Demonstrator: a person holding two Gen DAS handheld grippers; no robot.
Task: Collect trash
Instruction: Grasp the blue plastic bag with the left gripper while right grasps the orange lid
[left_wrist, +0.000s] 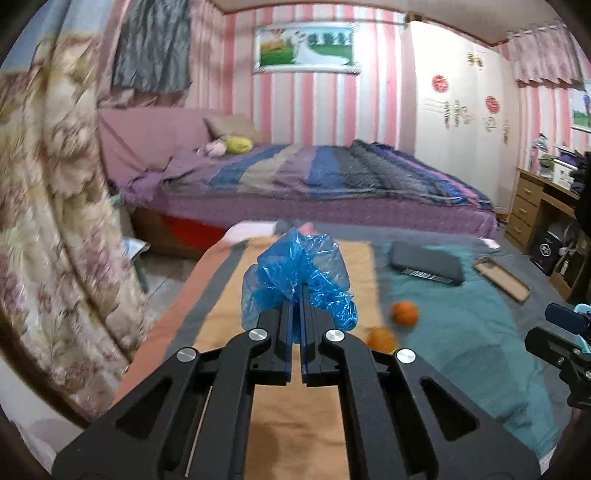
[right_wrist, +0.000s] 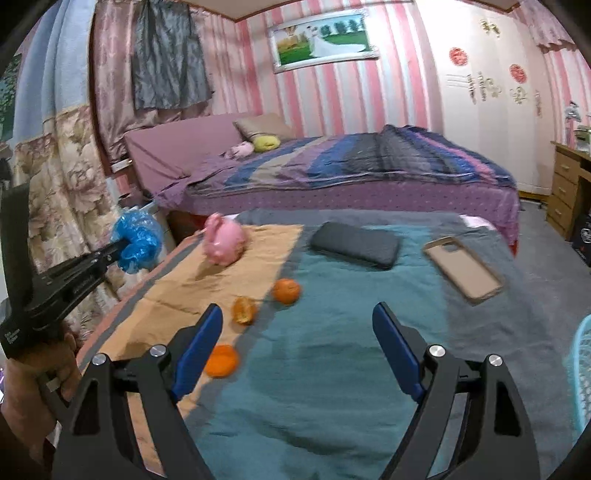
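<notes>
Trash here means first the crumpled blue plastic film wad (left_wrist: 299, 273), which we hold in our left gripper (left_wrist: 297, 291), jaws clenched on its lower folds, lifted off the bedspread (right_wrist: 332, 350). We judge it feather-light, soft and crackly, slippery where smooth, so a pinch deep in a bunched fold is safest. It looks translucent, glossy and heavily creased. In the right wrist view it hangs at ten o'clock, beyond the bed's left edge. Our right gripper (right_wrist: 297, 347) is spread wide and empty over the teal cover. Orange peel pieces (right_wrist: 221, 360) lie at seven o'clock of it, likely limp and light. A crumpled pink plastic bag (right_wrist: 224, 239) sits at eleven o'clock.
</notes>
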